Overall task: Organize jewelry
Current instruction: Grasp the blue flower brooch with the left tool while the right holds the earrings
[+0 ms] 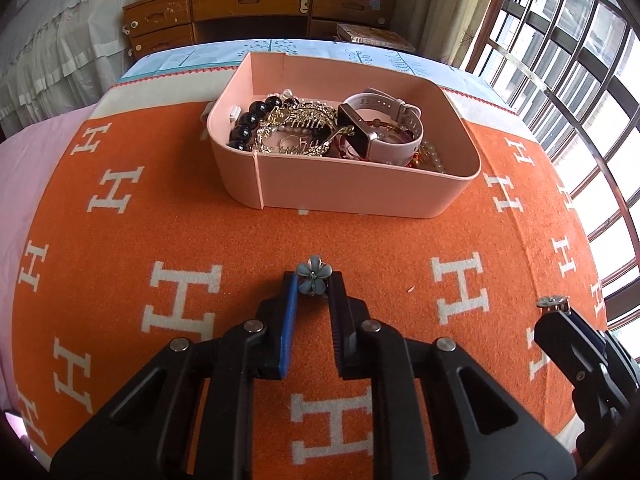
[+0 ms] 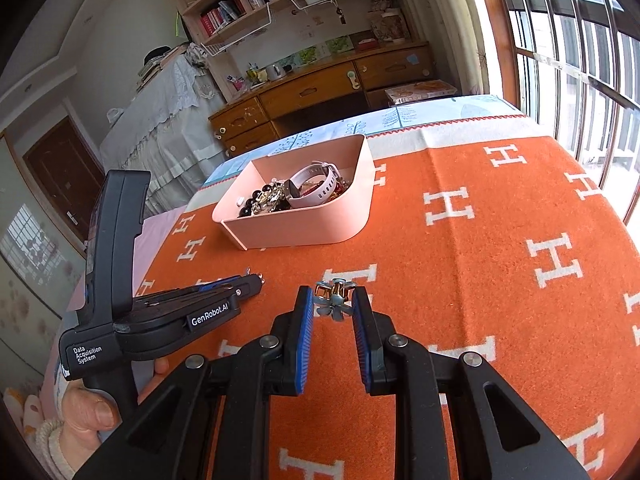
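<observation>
We see 2 claws over the orange blanket. Left claw pinches a blue flower clip at its tips. Right claw grips a 2nd flower clip. Pink box w/ jewelry sits well beyond.

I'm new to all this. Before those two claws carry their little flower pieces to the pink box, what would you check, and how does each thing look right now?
1. Left gripper has its blue flower clip: ok, the clip sits pinched between the fingertips.
2. Right gripper has its own flower clip: cannot tell how firm; the clip sits between the tips, but contact on both sides is unclear.
3. Pink box is open at the top: ok, no lid in the way.
4. Room inside: not ok for neat placing; the watch and black beads already crowd it.
5. Path over the orange blanket to the box: ok, nothing lies between.
</observation>
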`<state>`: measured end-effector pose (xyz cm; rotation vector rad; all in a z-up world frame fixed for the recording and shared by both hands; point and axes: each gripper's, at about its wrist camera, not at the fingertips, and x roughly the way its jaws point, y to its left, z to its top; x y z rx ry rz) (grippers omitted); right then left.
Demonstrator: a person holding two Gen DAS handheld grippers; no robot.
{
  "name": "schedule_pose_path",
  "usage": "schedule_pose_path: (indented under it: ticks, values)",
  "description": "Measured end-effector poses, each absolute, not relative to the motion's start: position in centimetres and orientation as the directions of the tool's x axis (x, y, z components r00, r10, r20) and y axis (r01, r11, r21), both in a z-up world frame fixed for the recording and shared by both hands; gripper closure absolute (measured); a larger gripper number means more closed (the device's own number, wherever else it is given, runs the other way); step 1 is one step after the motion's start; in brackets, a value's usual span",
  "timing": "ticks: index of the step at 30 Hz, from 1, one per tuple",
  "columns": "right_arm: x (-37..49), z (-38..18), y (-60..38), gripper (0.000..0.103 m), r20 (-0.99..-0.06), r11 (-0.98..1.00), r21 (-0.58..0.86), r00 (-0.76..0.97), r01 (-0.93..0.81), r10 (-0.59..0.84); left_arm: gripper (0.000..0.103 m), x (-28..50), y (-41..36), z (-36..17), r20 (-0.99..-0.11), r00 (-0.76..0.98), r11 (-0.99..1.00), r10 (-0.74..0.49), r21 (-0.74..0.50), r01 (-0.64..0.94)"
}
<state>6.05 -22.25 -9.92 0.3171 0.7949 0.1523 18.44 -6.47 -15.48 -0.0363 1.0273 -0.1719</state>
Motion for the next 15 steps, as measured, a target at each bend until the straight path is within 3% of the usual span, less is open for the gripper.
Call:
schedule_pose_path:
  ticks: [8,15]
  values:
    - [6.4,-10.4,-22.2,0.084,-0.681,0.939,0.342,0.683,-0.023,0.264,0.084,18.0,-7.1,-15.6,-0.836,0.536,0.989,-0.118,-0.052,0.136]
    - [6.3,-10.4,-22.1,0.084,-0.680,0.939,0.342,0.684,-0.022,0.264,0.090,17.3,-6.7,-14.4,-0.809,0.575,0.988,-0.124,-0.048,0.146]
